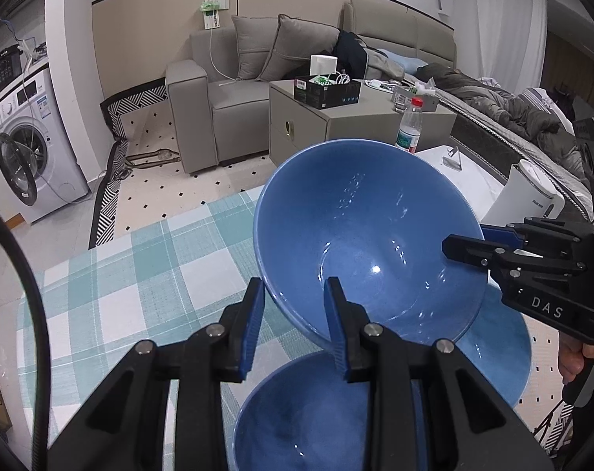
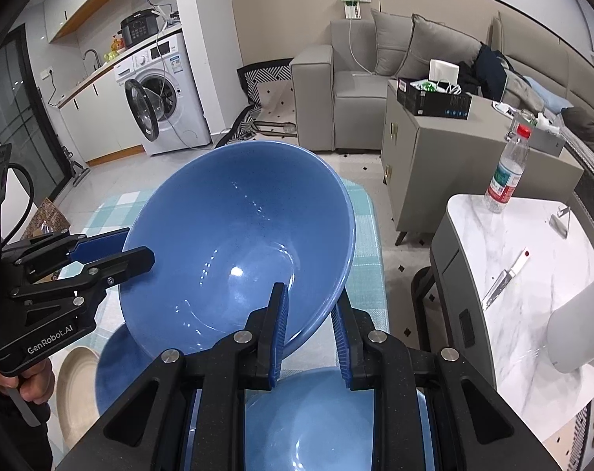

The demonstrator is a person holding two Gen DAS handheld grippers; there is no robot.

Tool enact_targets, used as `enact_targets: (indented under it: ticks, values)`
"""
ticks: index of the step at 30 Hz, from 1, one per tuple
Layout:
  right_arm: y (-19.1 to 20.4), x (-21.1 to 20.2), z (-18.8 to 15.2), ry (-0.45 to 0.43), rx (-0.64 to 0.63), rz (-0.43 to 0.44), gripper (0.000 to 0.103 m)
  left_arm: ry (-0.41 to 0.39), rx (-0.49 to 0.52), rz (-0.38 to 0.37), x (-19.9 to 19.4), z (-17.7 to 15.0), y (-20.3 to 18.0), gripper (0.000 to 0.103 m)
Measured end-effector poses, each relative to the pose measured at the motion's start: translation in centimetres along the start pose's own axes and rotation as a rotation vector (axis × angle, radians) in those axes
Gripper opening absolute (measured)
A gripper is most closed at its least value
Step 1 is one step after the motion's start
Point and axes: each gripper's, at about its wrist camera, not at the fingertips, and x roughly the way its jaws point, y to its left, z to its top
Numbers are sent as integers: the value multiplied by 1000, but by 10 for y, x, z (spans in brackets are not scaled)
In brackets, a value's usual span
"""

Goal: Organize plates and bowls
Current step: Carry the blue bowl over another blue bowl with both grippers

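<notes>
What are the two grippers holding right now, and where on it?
Both grip the tilted blue bowl by its rim: left gripper at the near edge, right gripper at the opposite side.

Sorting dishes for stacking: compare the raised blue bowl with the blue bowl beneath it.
The raised bowl is tilted and gripped at opposite rims by the left tool and right tool; the lower bowl sits upright and ungripped. Both are glossy blue.
</notes>
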Motion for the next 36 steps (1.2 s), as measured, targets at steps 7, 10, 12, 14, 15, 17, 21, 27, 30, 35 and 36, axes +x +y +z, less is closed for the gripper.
enact_targets:
  ticks: [7, 10, 12, 14, 15, 17, 21, 27, 30, 35, 36]
  values:
    - [9, -29, -4, -39, -11, -2, 22, -32, 6, 8, -23, -4, -4, 30]
    - [14, -41, -8, -53, -16, -4, 22, -44, 10, 12, -33, -7, -7, 30]
    - [17, -49, -10, -68, -19, -5, 22, -52, 12, 14, -39, -10, -7, 30]
    - [21, -55, -13, -78, -20, -2, 22, -60, 12, 16, -45, -13, -8, 30]
    - [23, -58, -14, -82, -19, -1, 22, -63, 13, 16, -47, -15, -7, 30]
    - [27, -62, -17, -84, -21, 0, 22, -70, 12, 17, -53, -18, -7, 30]
    - [34, -67, -21, -87, -28, 0, 22, -79, 8, 20, -61, -23, -5, 30]
    - [47, -76, -30, -100, -34, 8, 23, -86, 4, 29, -71, -33, -3, 30]
    - [54, -81, -36, -110, -35, 16, 23, -86, 4, 35, -75, -39, -2, 30]
    - [60, -84, -43, -122, -26, 31, 23, -78, 1, 46, -78, -52, -2, 30]
    - [60, -84, -44, -121, -27, 31, 23, -77, 1, 49, -78, -54, -2, 30]
